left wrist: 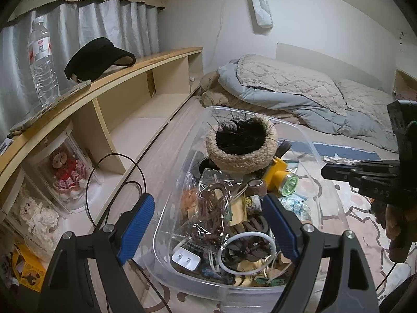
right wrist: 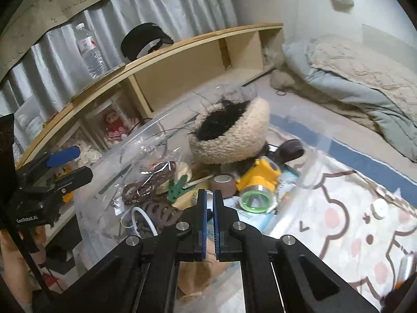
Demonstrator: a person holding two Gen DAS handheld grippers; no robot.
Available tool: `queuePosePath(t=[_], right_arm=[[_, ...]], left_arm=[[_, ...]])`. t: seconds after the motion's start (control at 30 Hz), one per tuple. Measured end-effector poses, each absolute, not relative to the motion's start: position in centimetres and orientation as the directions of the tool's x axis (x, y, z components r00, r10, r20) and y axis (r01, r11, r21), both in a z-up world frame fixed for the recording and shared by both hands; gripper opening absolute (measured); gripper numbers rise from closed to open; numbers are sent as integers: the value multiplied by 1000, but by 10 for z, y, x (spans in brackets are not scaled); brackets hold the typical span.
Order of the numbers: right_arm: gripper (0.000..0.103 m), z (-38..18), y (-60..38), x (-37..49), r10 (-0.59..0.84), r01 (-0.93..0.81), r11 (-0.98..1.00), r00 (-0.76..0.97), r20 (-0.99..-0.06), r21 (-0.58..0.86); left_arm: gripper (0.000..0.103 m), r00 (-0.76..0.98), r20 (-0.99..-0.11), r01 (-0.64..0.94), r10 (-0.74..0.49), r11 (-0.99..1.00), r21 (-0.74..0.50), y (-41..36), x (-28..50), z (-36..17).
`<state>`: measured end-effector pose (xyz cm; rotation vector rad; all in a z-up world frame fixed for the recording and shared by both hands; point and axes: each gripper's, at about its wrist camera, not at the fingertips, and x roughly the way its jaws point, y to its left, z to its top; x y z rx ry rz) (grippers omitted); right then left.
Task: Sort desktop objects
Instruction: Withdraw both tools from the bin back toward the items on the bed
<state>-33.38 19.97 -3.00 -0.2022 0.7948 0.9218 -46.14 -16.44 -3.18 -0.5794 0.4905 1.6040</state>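
A clear plastic bin [left wrist: 198, 283] on the floor rug holds a jumble of small things. Among them are a fluffy beige basket [left wrist: 241, 143] with black bristles inside, a yellow flashlight [left wrist: 280, 176], a brown tape roll [right wrist: 222, 182], a white charger plug [left wrist: 186, 259], a white cable [left wrist: 247, 250], a green clothespin [right wrist: 178, 185] and a bag of brown cords [left wrist: 211, 206]. My left gripper [left wrist: 208, 219] is open and straddles the bin's near left corner, holding nothing. My right gripper [right wrist: 209, 195] is shut and empty, hovering above the bin's near side. It shows as a black tip [left wrist: 338, 172] in the left wrist view.
A long wooden shelf [left wrist: 125, 75] runs along the left, with a water bottle [left wrist: 43, 60] and a black visor [left wrist: 99, 57] on top and dolls [left wrist: 66, 174] in a clear case below. A bed with a blanket [left wrist: 299, 91] lies behind. A cartoon rug [right wrist: 351, 221] spreads to the right.
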Motion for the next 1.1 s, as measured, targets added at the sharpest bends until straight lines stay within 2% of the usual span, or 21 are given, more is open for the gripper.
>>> queuePosePath(t=[0.03,0.07,0.1,0.13,0.17,0.23,0.33,0.5,0.7,1.1], right_arm=[[7,-29,196,-337,627,-769,620,368,-686,155],[23,-27,193,-338,624,-765,628,381,-682,147],[40,-28,191,-340,622,-760,633,389,-679,145],[79,-26,187,-342,620,-754,642,403,-673,140],[89,-24,185,-344,617,-748,650,418,-667,132],[90,-19,177,-351,606,-735,670,463,-647,102],[103,-11,166,-360,598,-723,687,502,-624,77],[103,-3,149,-376,582,-704,710,575,-575,16],[103,10,118,-382,604,-674,736,607,-517,68],[103,28,52,-384,506,-553,832,718,-477,50]], left_arm=[[85,-73,-623,-994,778,-109,-19,-166,-460,-31],[85,-72,-622,-994,780,-107,-20,-167,-459,-30],[85,-71,-621,-994,781,-106,-20,-169,-458,-29],[86,-72,-617,-994,783,-107,-20,-171,-457,-28],[89,-72,-615,-994,785,-107,-20,-173,-456,-28],[95,-77,-604,-994,793,-111,-18,-179,-453,-27],[100,-78,-591,-994,803,-108,-15,-186,-450,-25],[102,-75,-578,-994,813,-110,-26,-195,-445,-21],[102,-50,-561,-996,826,-83,-34,-201,-430,-13],[102,10,-536,-998,844,-27,-62,-191,-394,0]])
